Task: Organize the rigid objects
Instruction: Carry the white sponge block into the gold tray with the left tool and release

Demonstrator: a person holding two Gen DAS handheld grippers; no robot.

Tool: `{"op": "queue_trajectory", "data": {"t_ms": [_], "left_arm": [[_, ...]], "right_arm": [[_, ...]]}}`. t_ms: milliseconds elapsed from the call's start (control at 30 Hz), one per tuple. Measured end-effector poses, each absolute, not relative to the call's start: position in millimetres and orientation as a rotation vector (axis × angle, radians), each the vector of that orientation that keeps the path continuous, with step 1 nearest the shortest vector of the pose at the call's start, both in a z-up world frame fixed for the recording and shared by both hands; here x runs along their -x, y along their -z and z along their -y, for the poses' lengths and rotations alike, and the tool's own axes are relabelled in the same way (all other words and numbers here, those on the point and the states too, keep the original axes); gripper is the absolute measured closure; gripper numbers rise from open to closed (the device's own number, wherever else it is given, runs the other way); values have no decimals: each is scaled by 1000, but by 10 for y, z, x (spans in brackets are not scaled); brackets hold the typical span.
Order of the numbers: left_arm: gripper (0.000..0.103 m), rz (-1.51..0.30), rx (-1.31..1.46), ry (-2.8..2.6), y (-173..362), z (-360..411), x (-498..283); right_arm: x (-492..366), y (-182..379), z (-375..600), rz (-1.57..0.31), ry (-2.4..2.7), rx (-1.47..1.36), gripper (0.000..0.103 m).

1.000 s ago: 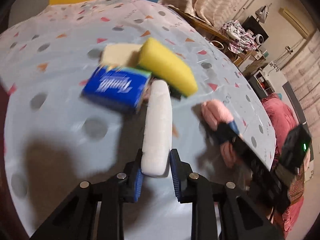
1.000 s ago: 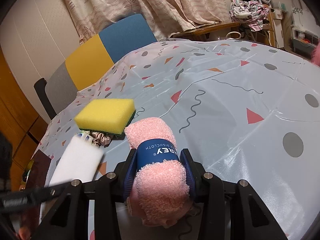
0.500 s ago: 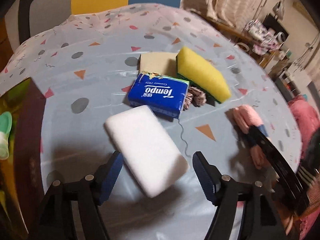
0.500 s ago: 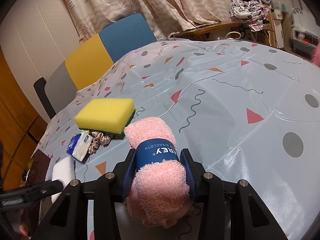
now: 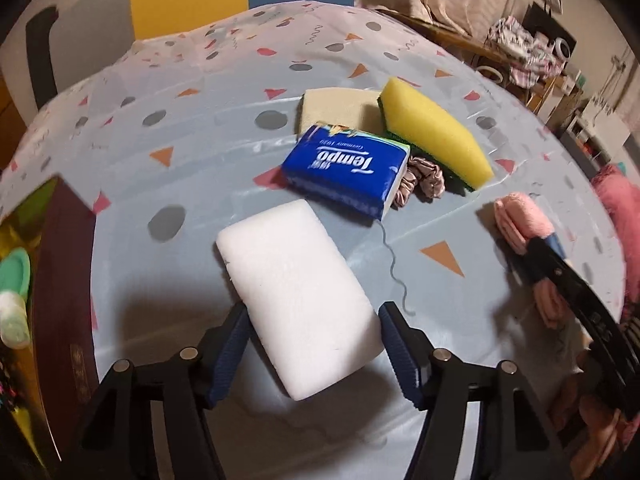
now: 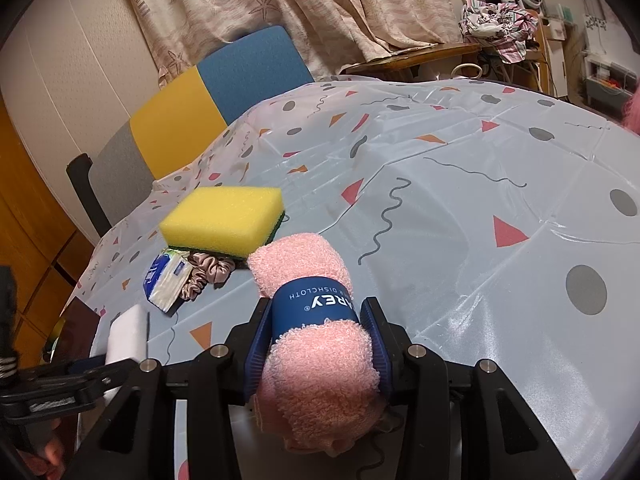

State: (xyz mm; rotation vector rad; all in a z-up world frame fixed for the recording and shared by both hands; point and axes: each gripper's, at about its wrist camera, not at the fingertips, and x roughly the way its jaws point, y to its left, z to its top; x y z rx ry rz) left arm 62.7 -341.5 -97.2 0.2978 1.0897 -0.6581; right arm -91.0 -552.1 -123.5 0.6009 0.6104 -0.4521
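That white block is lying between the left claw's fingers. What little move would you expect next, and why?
Probably the left gripper finishes closing on the white foam block. Its jaws are closing now, the block lies flat on the tablecloth between them, and the left pad looks at its edge while a slight gap shows at the right. The right gripper already clamps the pink dishcloth.

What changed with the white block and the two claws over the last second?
The left claw let go of the white block, which now lies flat on the tablecloth between jaws that are closing again. The right claw stayed clamped on the pink dishcloth roll.
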Motion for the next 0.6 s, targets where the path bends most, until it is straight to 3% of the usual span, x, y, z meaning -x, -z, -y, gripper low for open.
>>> {"op": "queue_trajectory", "data": {"t_ms": [600], "left_arm": [[38,-991,-139,707,358,2483,-364]], "right_arm": [[879,1221,5488,-633,461,-580,57]]}}
